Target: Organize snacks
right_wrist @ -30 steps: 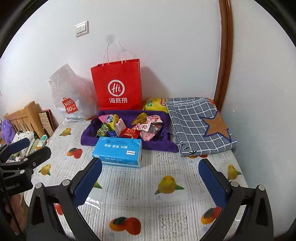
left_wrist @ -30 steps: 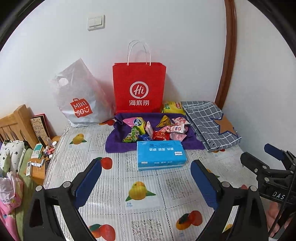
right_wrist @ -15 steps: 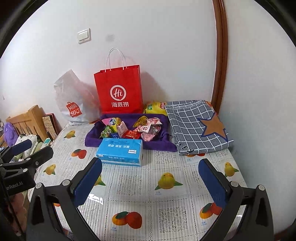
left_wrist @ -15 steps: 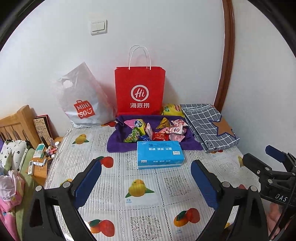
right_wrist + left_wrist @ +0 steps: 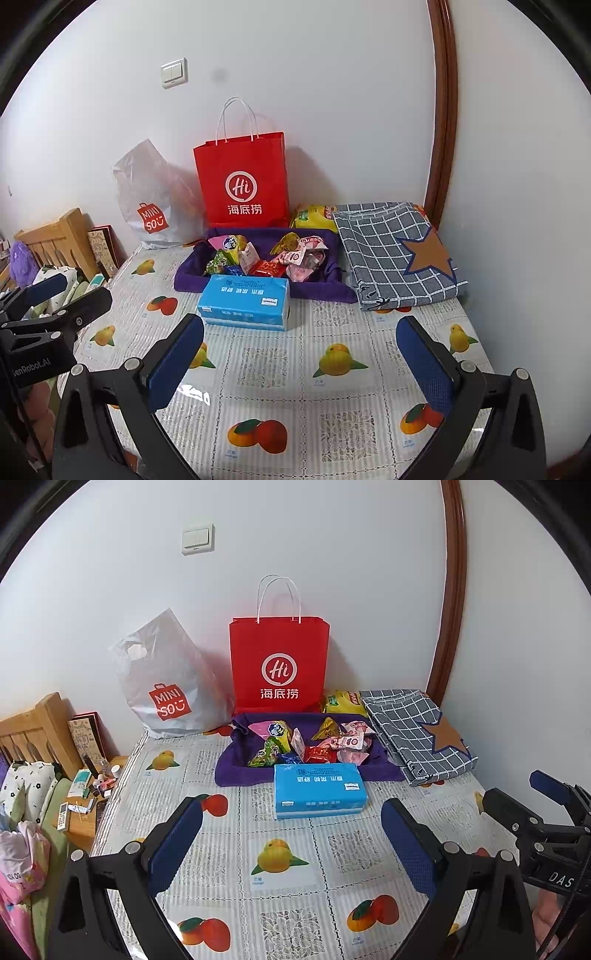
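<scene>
Desk [image 5: 288, 849]: fruit-print plastic cover, slick; things may slide when nudged.

Red paper bag [image 5: 279, 668], grey plastic bag [image 5: 166, 686]: lean on wall behind tray; bump could tip them onto snacks.

Purple cloth tray [image 5: 236, 771]: soft walls, may fold or drag under pull.

Blue tissue pack [image 5: 319, 790]: touching tray's front edge, blocks low approach.

Snacks [image 5: 314, 738]: loose heap in tray; crinkly wrappers, risk of double pick or slip.

Left hand-held gripper [image 5: 291, 838], right hand-held gripper [image 5: 301, 354]: both spread wide, empty, well short of tray.
</scene>
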Motion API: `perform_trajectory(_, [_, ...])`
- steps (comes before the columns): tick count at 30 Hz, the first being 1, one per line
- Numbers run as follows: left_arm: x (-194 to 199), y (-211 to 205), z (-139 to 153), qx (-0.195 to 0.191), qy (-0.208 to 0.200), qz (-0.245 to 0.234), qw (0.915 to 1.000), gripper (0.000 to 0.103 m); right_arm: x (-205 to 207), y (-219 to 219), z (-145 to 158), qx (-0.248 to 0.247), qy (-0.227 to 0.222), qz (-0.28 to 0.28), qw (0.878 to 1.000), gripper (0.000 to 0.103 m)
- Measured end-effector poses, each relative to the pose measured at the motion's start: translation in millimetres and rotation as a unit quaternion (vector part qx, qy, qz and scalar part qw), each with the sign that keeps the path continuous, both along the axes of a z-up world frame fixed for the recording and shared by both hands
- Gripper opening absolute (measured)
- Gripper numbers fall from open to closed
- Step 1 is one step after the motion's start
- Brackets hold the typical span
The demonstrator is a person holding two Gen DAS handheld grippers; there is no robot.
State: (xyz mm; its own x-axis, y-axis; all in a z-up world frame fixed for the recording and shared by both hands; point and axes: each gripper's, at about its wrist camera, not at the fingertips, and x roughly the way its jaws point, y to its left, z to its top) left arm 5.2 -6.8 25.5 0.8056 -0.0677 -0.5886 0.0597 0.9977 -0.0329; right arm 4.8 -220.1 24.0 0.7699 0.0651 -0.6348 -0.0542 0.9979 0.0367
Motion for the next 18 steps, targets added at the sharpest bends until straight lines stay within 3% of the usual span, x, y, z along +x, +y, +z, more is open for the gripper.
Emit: perform_trajectory(18, [-1.9,-2.2,3.3,-0.002,-0.003,-0.002,1.0000,0.098,0.0,2.2,1.7,-0.001,0.002,0.001,1.000,0.102])
